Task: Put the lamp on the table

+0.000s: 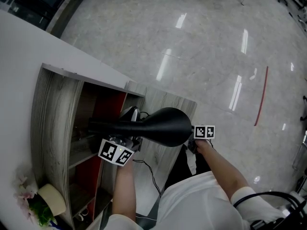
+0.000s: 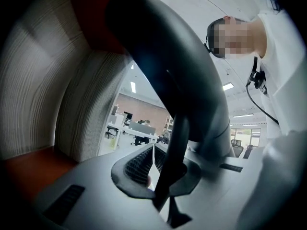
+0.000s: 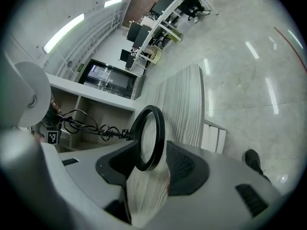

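A: We start with the left gripper. Its jaws are pressed together on the slim black stem of the black lamp. Only a hairline slit shows between the ribbed pads.

B: Agreed. In that gripper's own view we note the lamp's bulbous black shade looming just above it. What about the right gripper?

A: Its jaws are spread wide. A thin black ring stands upright between them, close to the jaw on the view's left. The right pad is clear of it. A black cable runs from the ring towards the left.

B: We cannot tell how the ring joins the lamp. Where is the lamp?

A: In the head view it lies roughly level in the air, with the stem to the left and the shade to the right. It is in front of the grey wood-grain shelf unit with red back panels, and we see it held clear of the unit.

B: Then the surroundings, working outward. A broad white surface runs along the unit's far side. A cream pot of pink flowers sits at the lower left. The glossy grey floor carries a red line.
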`<state>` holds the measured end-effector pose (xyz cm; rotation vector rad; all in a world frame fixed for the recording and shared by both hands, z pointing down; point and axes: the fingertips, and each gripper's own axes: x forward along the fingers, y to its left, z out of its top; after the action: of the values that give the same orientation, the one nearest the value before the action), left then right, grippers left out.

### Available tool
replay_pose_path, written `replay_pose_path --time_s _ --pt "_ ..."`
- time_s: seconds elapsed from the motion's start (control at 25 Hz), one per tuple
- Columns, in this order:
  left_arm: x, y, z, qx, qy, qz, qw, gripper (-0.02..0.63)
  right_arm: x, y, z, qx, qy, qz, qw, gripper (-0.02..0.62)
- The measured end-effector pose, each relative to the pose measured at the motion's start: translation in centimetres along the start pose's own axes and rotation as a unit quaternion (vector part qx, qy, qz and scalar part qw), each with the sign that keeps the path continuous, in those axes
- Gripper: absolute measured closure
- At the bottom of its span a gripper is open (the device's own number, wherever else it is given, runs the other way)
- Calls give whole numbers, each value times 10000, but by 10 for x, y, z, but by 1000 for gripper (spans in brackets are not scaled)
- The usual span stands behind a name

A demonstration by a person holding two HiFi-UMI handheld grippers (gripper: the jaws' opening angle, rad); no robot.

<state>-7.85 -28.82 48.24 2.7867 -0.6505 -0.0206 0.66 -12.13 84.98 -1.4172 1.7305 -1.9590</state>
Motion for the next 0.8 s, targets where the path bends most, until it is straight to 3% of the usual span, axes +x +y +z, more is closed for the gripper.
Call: replay_pose_path --time_s 0.24,0.8 --pt "4 -13 -4 126 73 -36 9999 595 -12 -10 0 -2 -23 -340 9994 407" --pt "9 -33 -12 354 140 -12 9993 595 -46 -22 9 -46 -156 -78 9998 407"
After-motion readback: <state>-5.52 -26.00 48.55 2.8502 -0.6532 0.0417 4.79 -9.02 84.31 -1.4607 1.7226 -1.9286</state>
